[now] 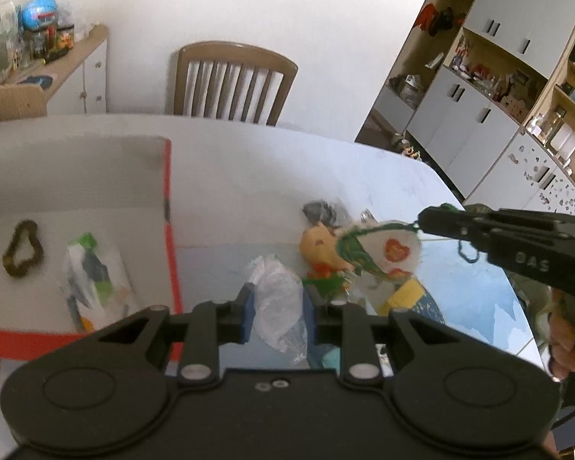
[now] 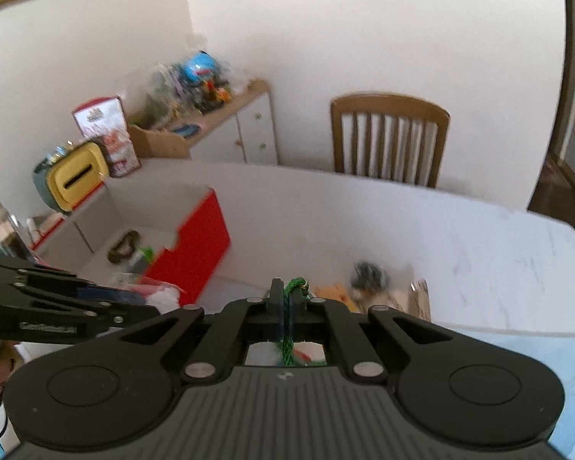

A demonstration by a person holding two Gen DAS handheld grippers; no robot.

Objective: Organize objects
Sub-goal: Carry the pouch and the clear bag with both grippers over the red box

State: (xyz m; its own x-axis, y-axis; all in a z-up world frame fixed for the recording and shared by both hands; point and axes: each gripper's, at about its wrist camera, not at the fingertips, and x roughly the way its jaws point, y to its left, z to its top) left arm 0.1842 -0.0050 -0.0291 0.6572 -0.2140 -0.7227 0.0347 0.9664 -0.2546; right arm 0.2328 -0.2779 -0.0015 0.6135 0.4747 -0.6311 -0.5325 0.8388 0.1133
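— What do we have under us?

— A white marbled tabletop [image 1: 257,161] with a wooden chair [image 1: 232,80] behind it against a pale wall, a low sideboard [image 1: 78,65] crowded with toys on one side and tall shelving [image 1: 490,88] on the other. A red-edged box [image 1: 168,230] stands open on the tabletop; inside it we see a dark loop [image 1: 21,249] and a packet [image 1: 96,283].

— And our left gripper [image 1: 278,306]?

— Its jaws stand narrow, pressed on a clear plastic bag [image 1: 280,303], just beside the box wall.

— The right gripper [image 2: 286,306]?

— Its jaws are closed on a green cord [image 2: 289,322]. From the left wrist view, a white ornament with red hearts [image 1: 387,253] hangs from it above the small pile of toys [image 1: 326,253].
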